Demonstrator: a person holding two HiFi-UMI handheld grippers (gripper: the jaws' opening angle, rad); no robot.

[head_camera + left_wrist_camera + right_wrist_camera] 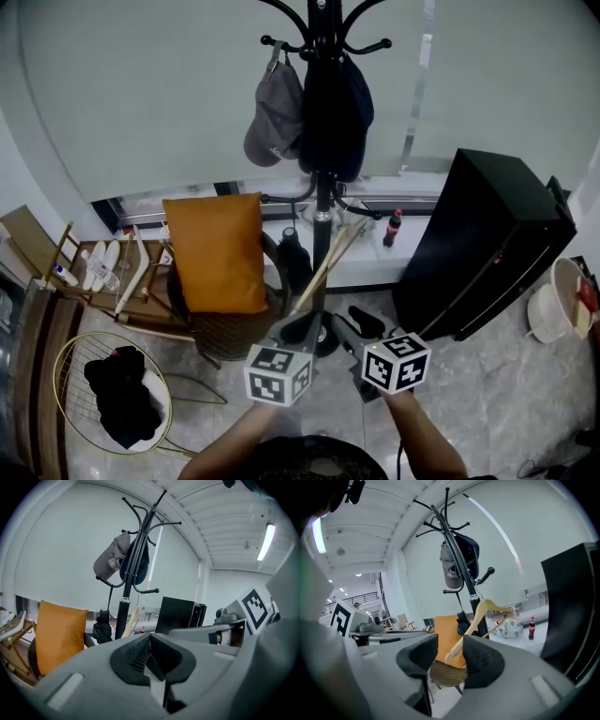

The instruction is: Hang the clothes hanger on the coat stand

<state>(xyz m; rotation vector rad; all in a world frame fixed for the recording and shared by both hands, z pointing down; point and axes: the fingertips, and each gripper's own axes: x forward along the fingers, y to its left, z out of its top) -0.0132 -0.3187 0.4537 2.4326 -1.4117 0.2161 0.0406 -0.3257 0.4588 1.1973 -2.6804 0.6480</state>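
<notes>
Right gripper view: clothes hanger (479, 614) hook lost behind coat stand (474, 595); arm slants down between right gripper's (451, 656) released fingers (482, 660); left gripper (150, 643) clenched, empty.

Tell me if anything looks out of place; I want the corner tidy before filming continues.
The wooden clothes hanger slants low beside the coat stand pole instead of hanging from a hook. Its lower end sits between the open jaws of the right gripper.

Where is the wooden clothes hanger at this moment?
The hanger is at the centre of the head view, slanting up toward the coat stand, just right of the orange cushion; its lower end lies between the right gripper's jaws.
</notes>
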